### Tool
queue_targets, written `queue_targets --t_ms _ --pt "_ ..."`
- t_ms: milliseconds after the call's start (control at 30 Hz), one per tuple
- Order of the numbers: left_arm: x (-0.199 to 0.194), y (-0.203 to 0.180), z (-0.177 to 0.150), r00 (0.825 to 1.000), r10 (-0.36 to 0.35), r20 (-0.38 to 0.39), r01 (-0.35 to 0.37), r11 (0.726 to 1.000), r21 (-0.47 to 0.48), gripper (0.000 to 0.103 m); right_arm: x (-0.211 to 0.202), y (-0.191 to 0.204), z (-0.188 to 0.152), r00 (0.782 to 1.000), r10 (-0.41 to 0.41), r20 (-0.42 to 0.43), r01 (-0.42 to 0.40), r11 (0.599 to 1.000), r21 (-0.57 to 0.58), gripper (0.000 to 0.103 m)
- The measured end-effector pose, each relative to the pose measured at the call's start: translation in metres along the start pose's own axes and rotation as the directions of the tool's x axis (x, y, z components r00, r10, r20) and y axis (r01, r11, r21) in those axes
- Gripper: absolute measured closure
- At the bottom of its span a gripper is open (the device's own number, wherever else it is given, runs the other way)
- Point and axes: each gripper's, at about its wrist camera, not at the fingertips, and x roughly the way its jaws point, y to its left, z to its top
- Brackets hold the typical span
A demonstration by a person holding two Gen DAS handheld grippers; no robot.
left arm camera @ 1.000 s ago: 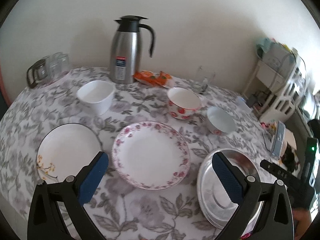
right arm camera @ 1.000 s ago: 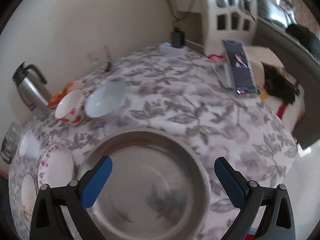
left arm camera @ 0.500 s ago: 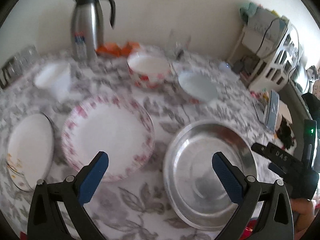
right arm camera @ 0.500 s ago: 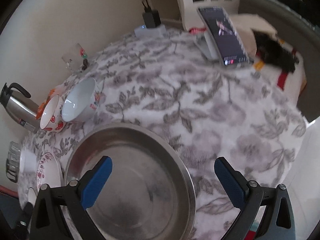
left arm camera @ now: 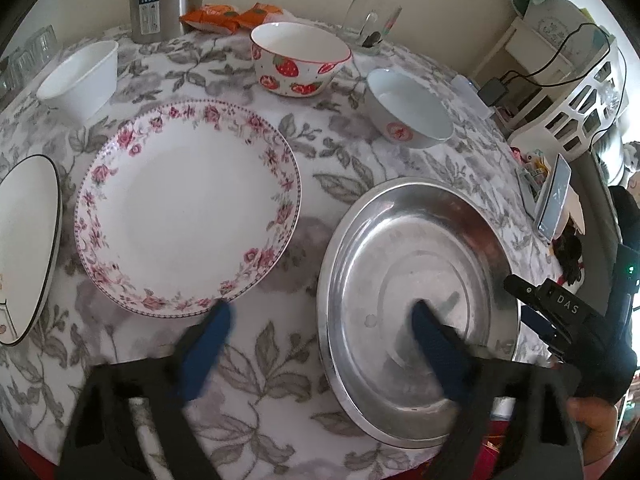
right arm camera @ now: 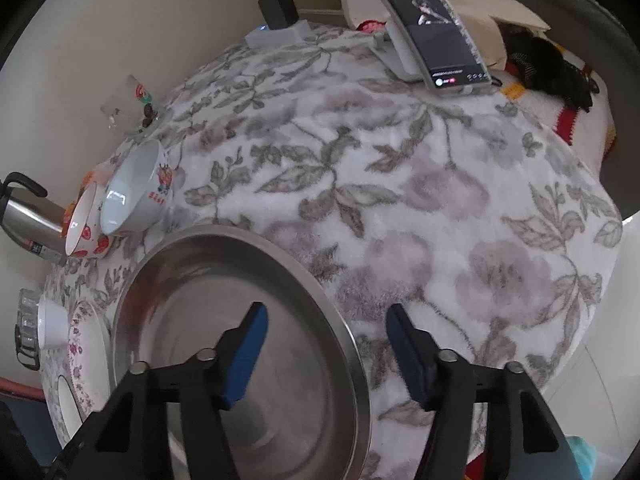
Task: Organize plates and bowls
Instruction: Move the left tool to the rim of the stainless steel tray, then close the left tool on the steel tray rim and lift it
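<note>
Steel plate (right arm camera: 240,320) fills lower left of right wrist frame; its right rim runs up between right gripper (right arm camera: 324,344) pads, one pad over plate floor, other over tablecloth (right arm camera: 440,220) outside rim. Jaws closing, not yet pinching. Judgement: right gripper nearer, straddles rim.

Left gripper (left arm camera: 320,336): jaws closing, nothing pinched; plate's left rim between pads, lower centre. Floral plate (left arm camera: 188,204) centre left.

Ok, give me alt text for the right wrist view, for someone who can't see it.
The right gripper straddles the near rim of a steel plate on a floral tablecloth, jaws closing but not yet pressing the rim. Two bowls sit beyond at left, a propped phone at the far edge.
</note>
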Motion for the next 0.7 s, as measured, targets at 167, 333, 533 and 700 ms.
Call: queue_targets --t_ms 167,333,533,700 --pt "0.010 0.005 0.001 0.998 -0.040 -0.045 0.039 0.999 -0.035 0.049 0.004 0.001 -0.002 1.000 -0.019 -0.018 0.018 1.000 -0.012 0.063" --pt "0.020 0.002 -0.002 0.994 -0.068 -0.085 0.065 0.997 -0.039 0.075 0.007 -0.002 -0.003 0.999 -0.033 -0.028 0.033 0.999 -0.010 0.079" --pt "0.025 0.002 -0.003 0.995 -0.045 -0.092 0.043 0.999 -0.029 0.091 0.006 0.001 -0.003 0.998 -0.051 -0.022 0.050 0.998 -0.027 0.079" --pt "0.038 0.012 -0.007 0.984 -0.090 -0.156 0.077 0.993 -0.088 0.092 0.006 0.001 -0.003 0.998 -0.053 -0.021 0.052 0.998 -0.031 0.079"
